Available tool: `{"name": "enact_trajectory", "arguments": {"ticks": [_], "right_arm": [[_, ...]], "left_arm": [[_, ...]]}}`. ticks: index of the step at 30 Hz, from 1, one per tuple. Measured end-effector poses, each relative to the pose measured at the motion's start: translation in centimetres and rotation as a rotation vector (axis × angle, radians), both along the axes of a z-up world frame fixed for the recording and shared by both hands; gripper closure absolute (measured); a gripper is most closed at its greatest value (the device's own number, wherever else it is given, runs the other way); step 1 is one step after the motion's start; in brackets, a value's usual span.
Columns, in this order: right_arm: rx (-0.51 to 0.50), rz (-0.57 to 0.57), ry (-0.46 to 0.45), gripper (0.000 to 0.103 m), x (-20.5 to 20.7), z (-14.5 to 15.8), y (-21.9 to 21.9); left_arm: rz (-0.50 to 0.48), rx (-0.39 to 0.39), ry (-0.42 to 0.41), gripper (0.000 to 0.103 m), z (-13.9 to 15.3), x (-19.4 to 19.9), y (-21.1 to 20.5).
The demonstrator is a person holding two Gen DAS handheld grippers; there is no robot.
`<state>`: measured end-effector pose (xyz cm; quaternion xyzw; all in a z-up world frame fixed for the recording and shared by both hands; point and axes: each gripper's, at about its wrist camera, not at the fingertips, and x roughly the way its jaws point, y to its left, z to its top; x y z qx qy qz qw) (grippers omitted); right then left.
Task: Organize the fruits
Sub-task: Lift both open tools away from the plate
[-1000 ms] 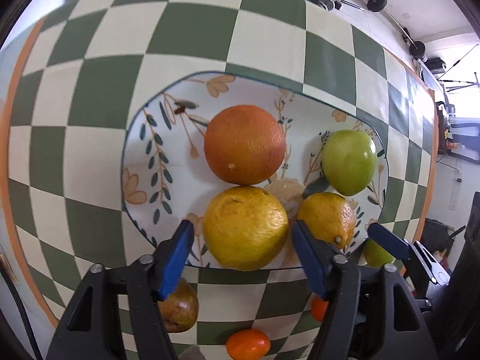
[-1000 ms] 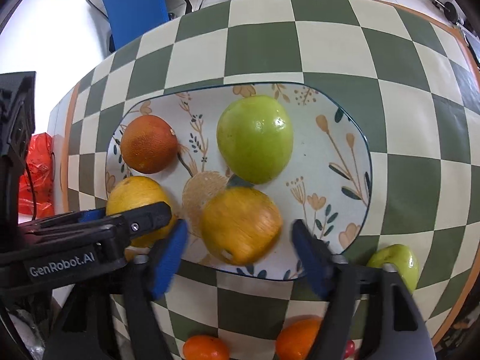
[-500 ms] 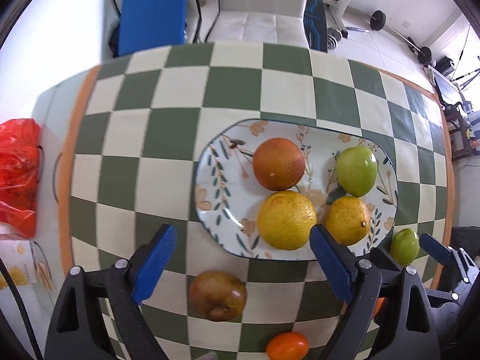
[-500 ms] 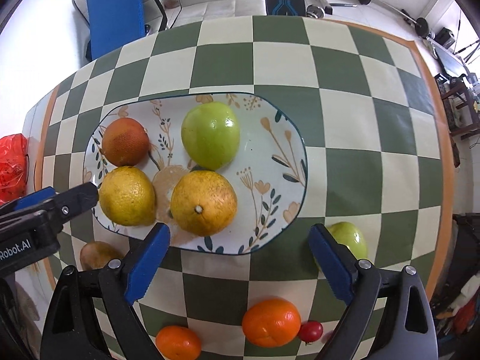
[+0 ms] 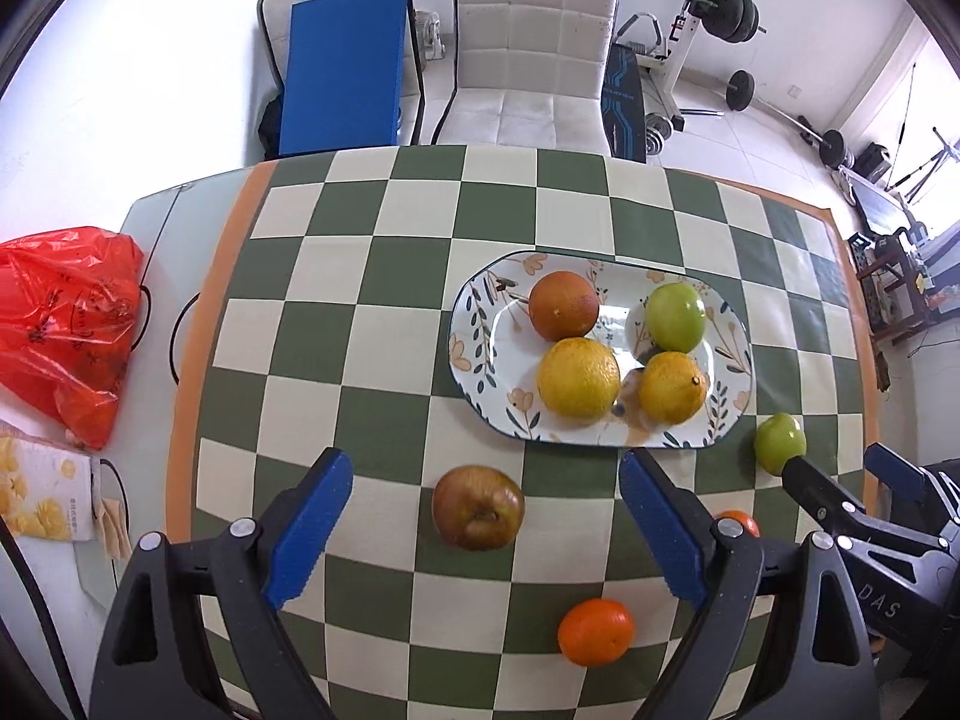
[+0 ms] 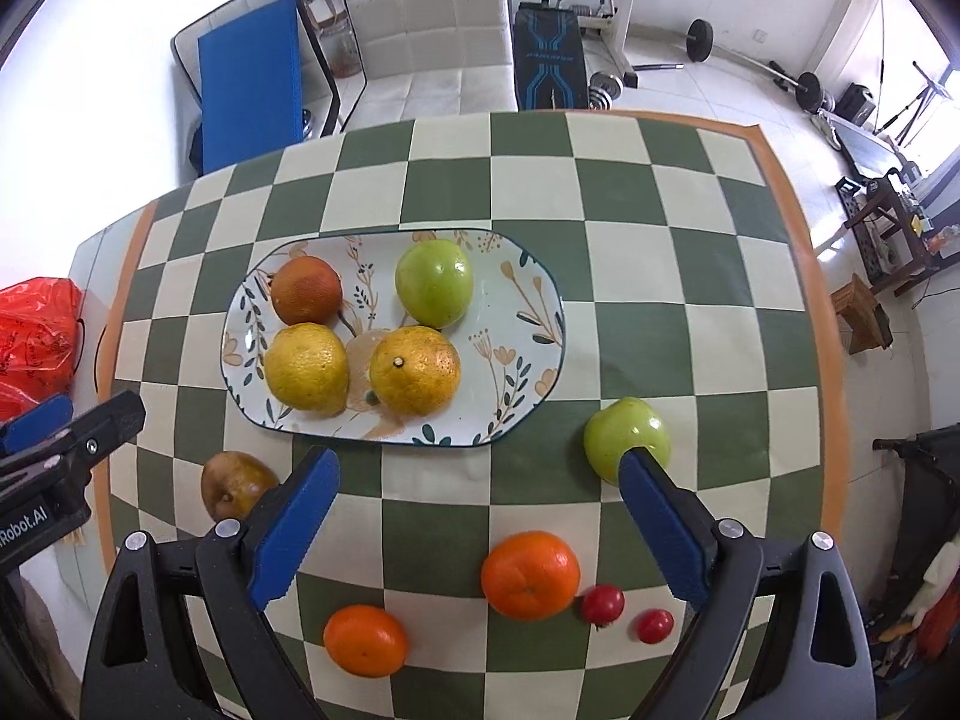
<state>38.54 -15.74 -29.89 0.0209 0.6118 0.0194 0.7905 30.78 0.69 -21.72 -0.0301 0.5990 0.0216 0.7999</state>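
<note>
Fruits lie on and around an oval floral plate (image 6: 528,324) that sits on your green-and-cream checkered tablecloth (image 6: 660,276); four are on the plate: a dark reddish orange (image 6: 306,290) at its far left, a large green apple (image 6: 434,282) to the right of it, and two yellow citrus in front, the left yellow one (image 6: 306,369) and the right yellow one (image 6: 414,369), close together but with a gap between them; off the plate, on the cloth, a brownish apple (image 5: 477,507) rests near the plate's near left edge, a smaller green apple (image 6: 626,435) sits just off the plate's right end, a bigger orange (image 6: 530,575) and a smaller orange (image 6: 365,639) lie nearer to you, and two small red tomatoes (image 6: 602,603) rest just right of the bigger orange; your left gripper (image 5: 480,534) hangs above the cloth with its blue jaws spread wide and nothing between them, the brownish apple showing between them in the left wrist view; your right gripper (image 6: 477,531) is likewise wide open and holds nothing, its right fingertip overlapping the smaller green apple in the view; a red plastic bag (image 5: 63,324) lies on the bare table to the left of the cloth, and a pale padded chair (image 5: 528,54) stands beyond the far edge.
</note>
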Motion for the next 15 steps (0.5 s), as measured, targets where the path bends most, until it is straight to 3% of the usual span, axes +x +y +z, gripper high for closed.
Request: {"name": "enact_trajectory", "arguments": {"ticks": [15], "right_arm": [[0.019, 0.001, -0.126, 0.007, -6.2, 6.9, 0.3]], "left_arm": [[-0.007, 0.034, -0.115, 0.012, 4.8, -5.1, -0.5]]}}
